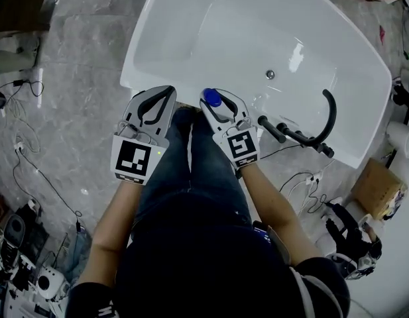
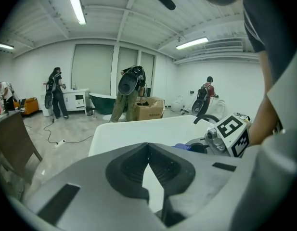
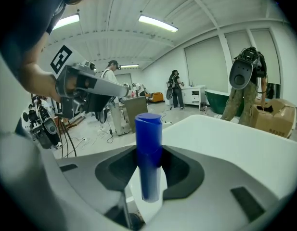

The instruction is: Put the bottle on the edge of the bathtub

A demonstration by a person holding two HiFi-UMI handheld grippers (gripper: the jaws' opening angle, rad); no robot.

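A bottle (image 1: 213,101) with a blue cap and a pale body stands upright between the jaws of my right gripper (image 1: 219,98), which is shut on it. The right gripper view shows the blue bottle (image 3: 148,148) pinched between the dark pads. It hangs over the near rim of the white bathtub (image 1: 134,63). My left gripper (image 1: 167,91) is just to the left over the same rim, its jaw tips touching and holding nothing. In the left gripper view the shut left gripper (image 2: 148,146) points across the tub (image 2: 134,129), with the blue cap (image 2: 185,147) at right.
A black curved faucet (image 1: 329,111) and black handles (image 1: 274,130) sit on the tub's near-right rim, close to the right gripper. The drain (image 1: 270,74) is inside the tub. A cardboard box (image 1: 380,187) and cables lie on the marble floor. People stand far back (image 2: 56,90).
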